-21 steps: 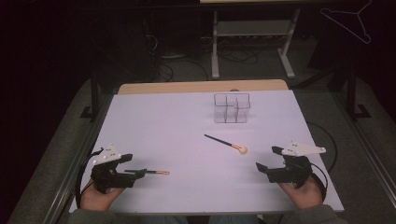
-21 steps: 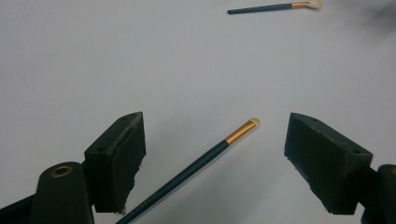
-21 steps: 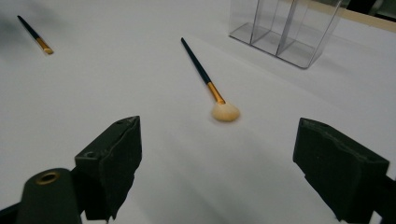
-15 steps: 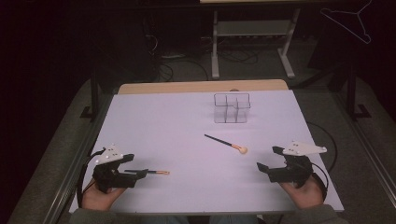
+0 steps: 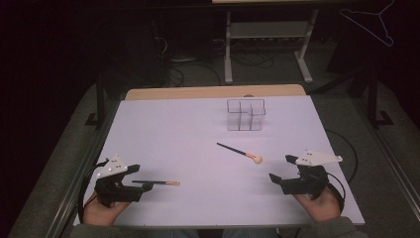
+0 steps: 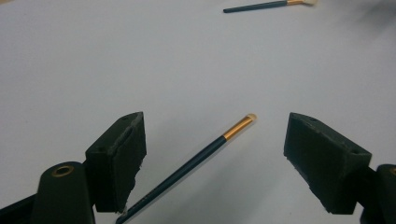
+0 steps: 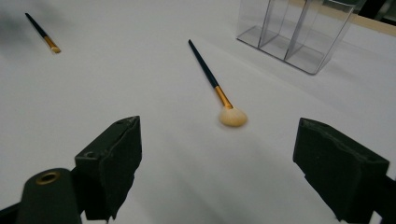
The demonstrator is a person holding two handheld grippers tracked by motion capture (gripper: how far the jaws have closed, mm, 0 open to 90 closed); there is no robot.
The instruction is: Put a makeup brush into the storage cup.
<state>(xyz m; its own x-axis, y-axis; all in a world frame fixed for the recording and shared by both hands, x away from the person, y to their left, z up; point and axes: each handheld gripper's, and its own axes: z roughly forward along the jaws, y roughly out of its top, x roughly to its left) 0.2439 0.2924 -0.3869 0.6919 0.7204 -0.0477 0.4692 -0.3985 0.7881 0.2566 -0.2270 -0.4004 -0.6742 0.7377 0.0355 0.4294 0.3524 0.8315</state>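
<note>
A thin dark-handled brush with a gold ferrule (image 5: 157,183) lies on the white table (image 5: 178,134) at the front left. My left gripper (image 5: 141,178) is open, and the brush handle (image 6: 196,158) lies on the table between its jaws; the pads (image 6: 119,158) stand apart from it. Mid-table lies a bigger brush with a fluffy cream head (image 5: 240,152). To the right of that head my right gripper (image 5: 280,167) stands open and empty, with the brush (image 7: 212,84) a short way beyond the jaws. A clear plastic organizer (image 5: 245,114) stands behind them.
The organizer (image 7: 294,35) has several upright compartments, all empty. A bare wooden strip (image 5: 213,92) runs along the table's far edge. Beyond it are a metal stand (image 5: 267,44) and floor cables. A wire hanger (image 5: 369,20) hangs at the top right.
</note>
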